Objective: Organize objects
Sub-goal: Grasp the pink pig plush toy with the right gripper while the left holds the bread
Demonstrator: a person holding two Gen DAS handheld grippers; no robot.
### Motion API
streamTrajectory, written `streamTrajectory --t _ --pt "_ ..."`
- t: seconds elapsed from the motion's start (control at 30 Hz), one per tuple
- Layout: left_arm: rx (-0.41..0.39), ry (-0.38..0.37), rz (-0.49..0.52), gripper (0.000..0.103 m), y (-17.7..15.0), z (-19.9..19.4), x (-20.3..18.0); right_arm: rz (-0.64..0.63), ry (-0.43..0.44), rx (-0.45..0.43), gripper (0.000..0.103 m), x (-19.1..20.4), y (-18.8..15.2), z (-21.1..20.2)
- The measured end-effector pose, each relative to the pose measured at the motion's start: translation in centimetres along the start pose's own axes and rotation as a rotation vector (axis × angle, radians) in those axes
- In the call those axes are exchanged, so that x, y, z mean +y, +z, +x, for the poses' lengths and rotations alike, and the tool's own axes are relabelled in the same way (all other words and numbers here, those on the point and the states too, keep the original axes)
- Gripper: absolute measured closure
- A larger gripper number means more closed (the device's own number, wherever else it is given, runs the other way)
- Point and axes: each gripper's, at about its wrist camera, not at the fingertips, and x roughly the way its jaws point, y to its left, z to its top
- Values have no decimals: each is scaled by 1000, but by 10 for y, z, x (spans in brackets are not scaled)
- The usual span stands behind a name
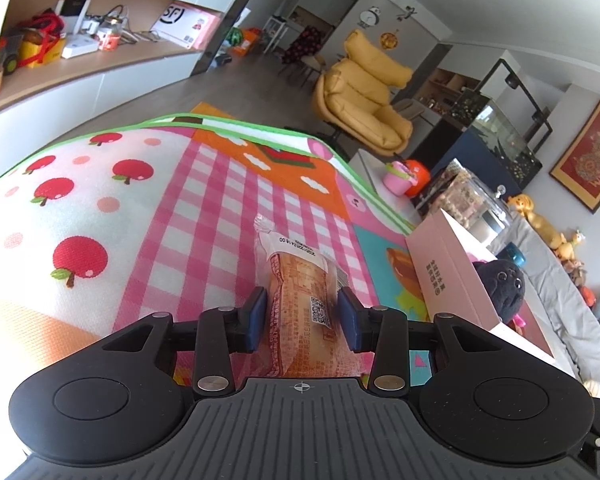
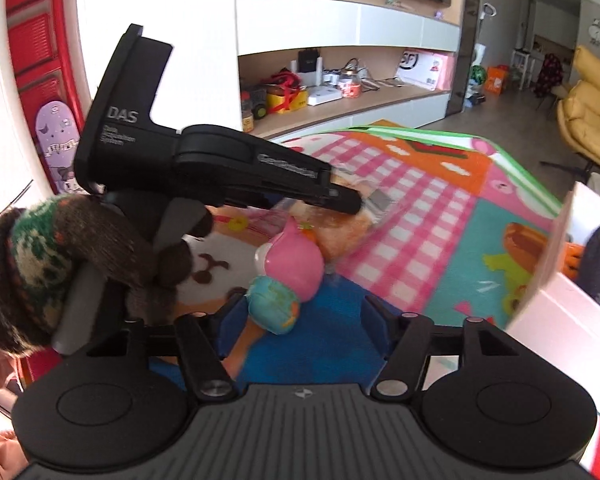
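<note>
Left claw (image 1: 302, 316) clamps a wrapped bread packet (image 1: 296, 292) over the play mat (image 1: 204, 200); right claw (image 2: 300, 320), partly open, straddles a pink toy (image 2: 288, 276) without gripping.

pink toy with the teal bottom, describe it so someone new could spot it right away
Start at the colourful play mat on the floor. Near its blue patch, just ahead of the right gripper, lies the pink toy, tipped on its side with a teal rounded end. Unlike the orange wrapped snack behind it, it is glossy, solid pink and unwrapped.
</note>
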Motion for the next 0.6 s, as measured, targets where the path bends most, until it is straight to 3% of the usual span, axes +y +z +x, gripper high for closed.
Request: streamTrajectory --t 0.2,0.3,0.43,0.6 --pt "39 -17 -30 61 -1 7 -8 21 -211 -10 37 -32 -12 -17" --pt "51 -18 6 61 -3 15 -20 85 -185 -4 34 -45 -13 -23" --pt "69 -15 53 61 -3 23 -34 65 -117 -23 17 -38 -15 -25" --pt "86 3 92 61 -3 24 -41 24 -106 -9 15 -30 -11 -2"
